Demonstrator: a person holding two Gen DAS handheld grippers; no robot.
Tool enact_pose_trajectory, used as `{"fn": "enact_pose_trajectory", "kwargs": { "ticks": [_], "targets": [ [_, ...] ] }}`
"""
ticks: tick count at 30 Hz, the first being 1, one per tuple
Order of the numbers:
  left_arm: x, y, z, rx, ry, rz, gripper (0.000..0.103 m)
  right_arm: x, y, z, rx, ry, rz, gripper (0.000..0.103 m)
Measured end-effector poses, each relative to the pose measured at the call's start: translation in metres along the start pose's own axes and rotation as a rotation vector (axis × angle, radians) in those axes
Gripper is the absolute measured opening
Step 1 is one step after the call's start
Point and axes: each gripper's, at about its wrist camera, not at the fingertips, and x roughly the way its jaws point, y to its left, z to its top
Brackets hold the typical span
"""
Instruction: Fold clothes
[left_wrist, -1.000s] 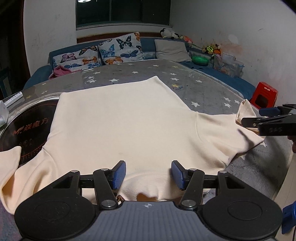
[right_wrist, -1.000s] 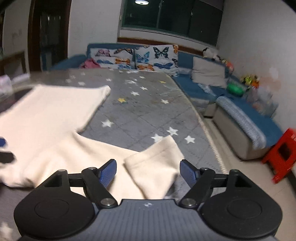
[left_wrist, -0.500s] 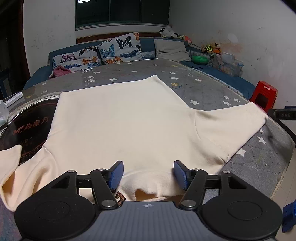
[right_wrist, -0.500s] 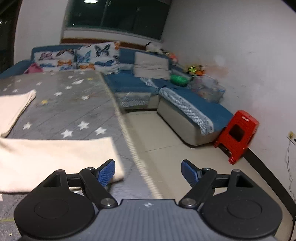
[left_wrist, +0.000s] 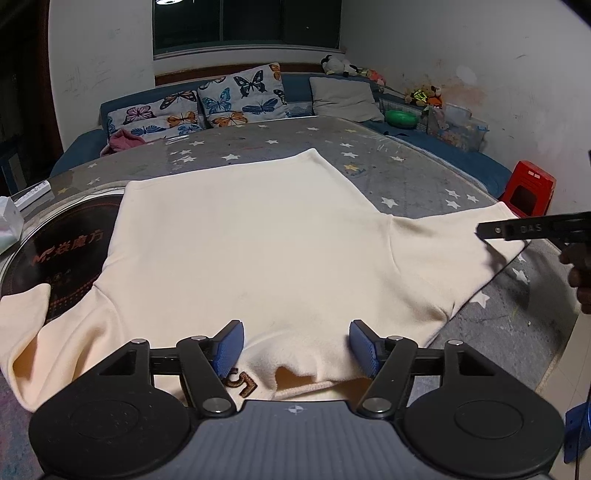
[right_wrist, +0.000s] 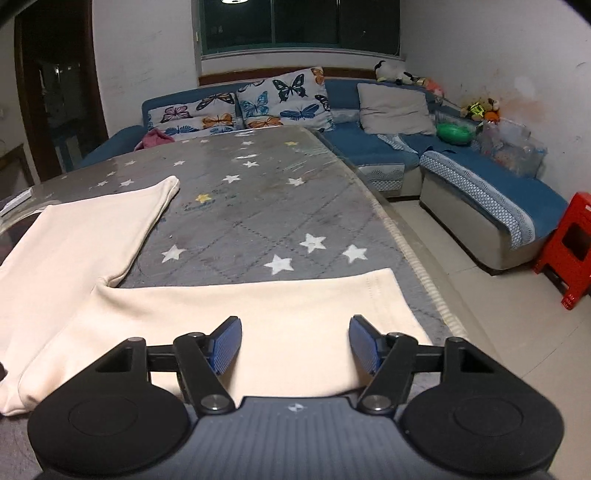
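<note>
A cream sweatshirt (left_wrist: 251, 240) lies spread flat on the grey star-patterned table (left_wrist: 369, 147), hem far, collar near. My left gripper (left_wrist: 295, 345) is open, its blue pads (left_wrist: 229, 347) on either side of the collar, above the fabric. The right sleeve (right_wrist: 258, 317) lies flat toward the table's right edge. My right gripper (right_wrist: 295, 345) is open and empty over that sleeve near its cuff; it also shows in the left wrist view (left_wrist: 517, 230). The left sleeve (left_wrist: 44, 332) is bunched at the near left.
A black round disc with lettering (left_wrist: 62, 251) lies under the shirt's left side. A white box (left_wrist: 9, 225) sits at the far left. A blue sofa with butterfly cushions (right_wrist: 258, 103) runs behind and right. A red stool (right_wrist: 572, 243) stands on the floor.
The right sleeve went from folded over to laid flat. My right gripper swung away to the right, then came back over the sleeve. My left gripper stayed at the collar.
</note>
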Motion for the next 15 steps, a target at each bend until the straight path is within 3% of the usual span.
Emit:
{"fn": "enact_pose_trajectory", "kwargs": {
  "ticks": [15],
  "targets": [
    [-0.005, 0.004, -0.004, 0.001, -0.009, 0.002, 0.070, 0.022, -0.017, 0.022, 0.014, 0.014, -0.046, 0.071]
  ]
}}
